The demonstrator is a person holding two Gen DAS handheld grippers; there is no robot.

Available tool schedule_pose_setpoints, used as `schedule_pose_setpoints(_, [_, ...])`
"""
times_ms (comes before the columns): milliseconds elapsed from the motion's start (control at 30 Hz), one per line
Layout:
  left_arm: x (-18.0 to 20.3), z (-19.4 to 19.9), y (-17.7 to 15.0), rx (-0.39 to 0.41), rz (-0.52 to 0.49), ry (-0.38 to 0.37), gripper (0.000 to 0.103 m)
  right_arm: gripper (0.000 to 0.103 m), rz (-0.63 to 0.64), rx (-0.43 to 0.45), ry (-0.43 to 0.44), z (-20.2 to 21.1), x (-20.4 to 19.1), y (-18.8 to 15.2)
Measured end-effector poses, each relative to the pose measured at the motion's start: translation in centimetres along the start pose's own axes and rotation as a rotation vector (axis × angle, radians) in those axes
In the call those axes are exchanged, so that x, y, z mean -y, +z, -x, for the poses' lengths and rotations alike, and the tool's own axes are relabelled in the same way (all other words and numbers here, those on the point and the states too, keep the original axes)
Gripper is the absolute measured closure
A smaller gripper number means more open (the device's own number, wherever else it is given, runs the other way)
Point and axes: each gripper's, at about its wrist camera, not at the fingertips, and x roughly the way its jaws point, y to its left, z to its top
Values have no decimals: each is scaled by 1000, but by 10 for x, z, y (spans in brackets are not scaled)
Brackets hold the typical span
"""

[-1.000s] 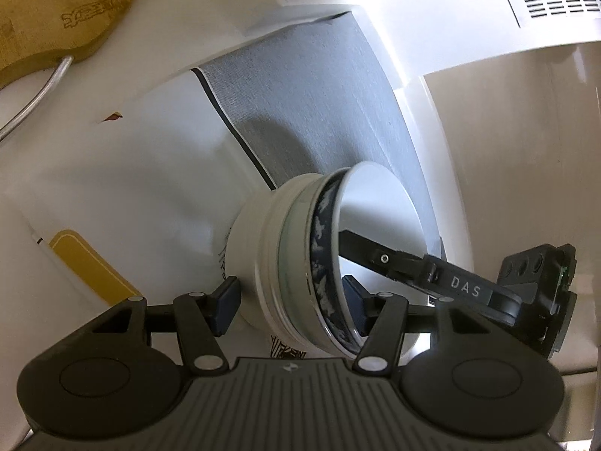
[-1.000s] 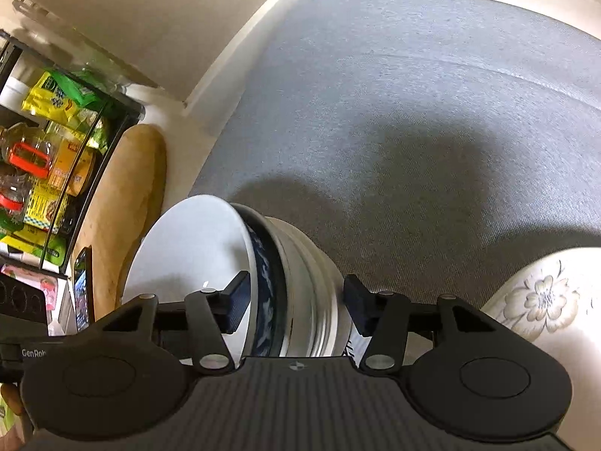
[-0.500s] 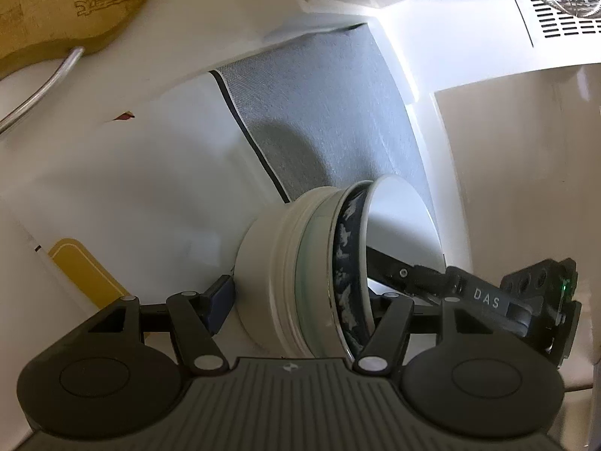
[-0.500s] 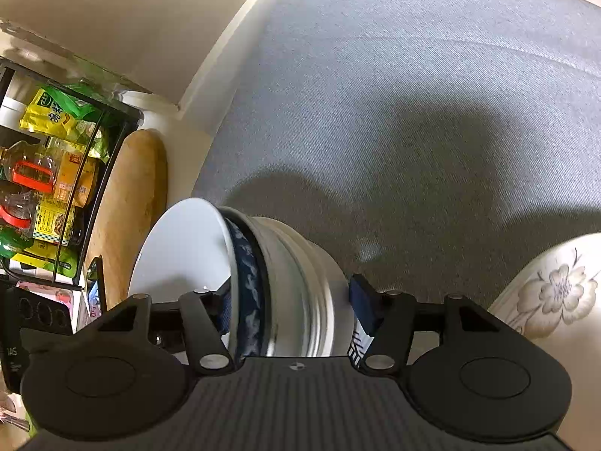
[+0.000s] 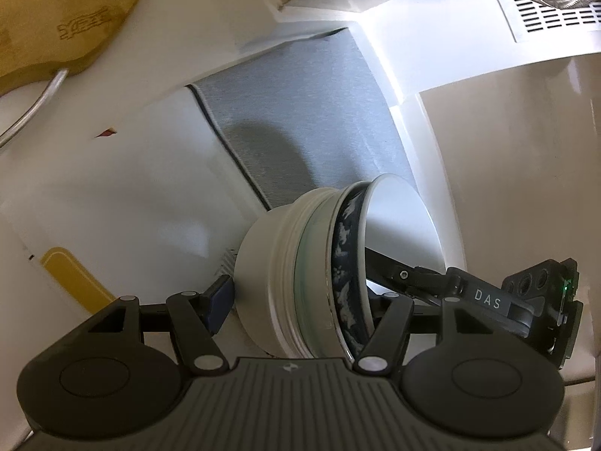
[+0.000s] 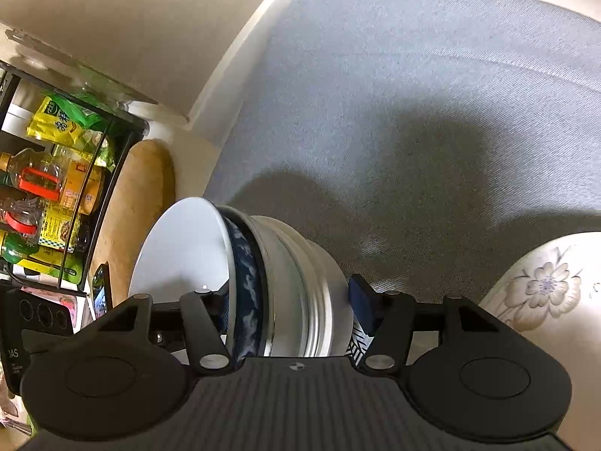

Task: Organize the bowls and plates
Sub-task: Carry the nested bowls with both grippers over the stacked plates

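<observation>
The nested stack of bowls (image 5: 300,282) had been tipped further onto its side since a second earlier, its white inside facing sideways. It hung over the grey mat (image 6: 413,112) near the mat's left edge. The left gripper (image 5: 296,297) and right gripper (image 6: 293,300) each pinched it base-to-mouth (2 grips, so likely being carried). A floral dish (image 6: 544,285) sat at the right.
</observation>
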Motion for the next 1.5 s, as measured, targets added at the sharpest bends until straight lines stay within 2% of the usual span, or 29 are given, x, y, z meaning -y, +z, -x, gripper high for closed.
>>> schedule_pose_setpoints(600, [66, -19, -7, -65, -154, -98, 34, 42, -49, 180, -60, 78, 20, -15])
schedule_pose_setpoints(900, [112, -56, -27, -175, -264, -147, 34, 42, -133, 278, -122, 127, 55, -40])
schedule_pose_setpoints(1133, [143, -102, -48, -295, -351, -142, 34, 42, -239, 328, -170, 151, 92, -71])
schedule_pose_setpoints(1300, [152, -130, -64, -370, -399, -116, 34, 42, -318, 341, -193, 157, 119, -92])
schedule_pose_setpoints(1500, [159, -149, -77, -402, -454, -68, 34, 42, -377, 341, -188, 151, 140, -103])
